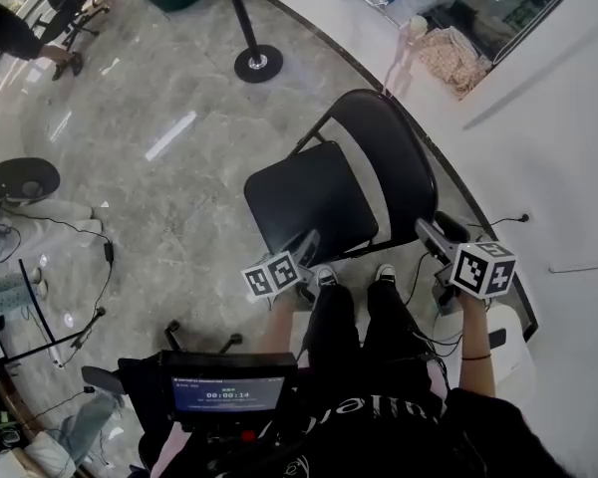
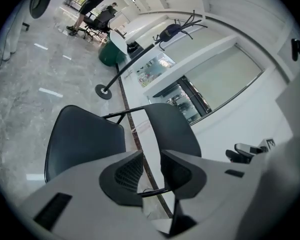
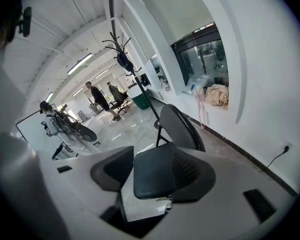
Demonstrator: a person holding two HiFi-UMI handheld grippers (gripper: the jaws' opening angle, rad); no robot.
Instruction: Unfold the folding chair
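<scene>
The chair (image 1: 314, 197) stood open on the floor (image 1: 159, 167), seat flat and back upright, just in front of the person's shoes (image 1: 324, 275) and close to the white wall (image 1: 558, 118). From above, the seat covered most of its legs, and only thin bits of black frame showed at the back.

The left hand-held gripper (image 1: 307, 244) hung over the seat's near edge and hid part of it. Its jaws stood apart with nothing between them; the chair showed beyond the gap, well clear of the pads (image 2: 130, 171). The right hand-held gripper (image 1: 431, 233) was beside the chair back, likewise released and empty. In its own view the seat filled the gap between the jaws but lay farther off, and one jaw cut off the seat's right side.

A post base (image 1: 258, 63) stood farther out on the floor. A screen (image 1: 227, 393) sat at the person's waist, its print too small to read.
</scene>
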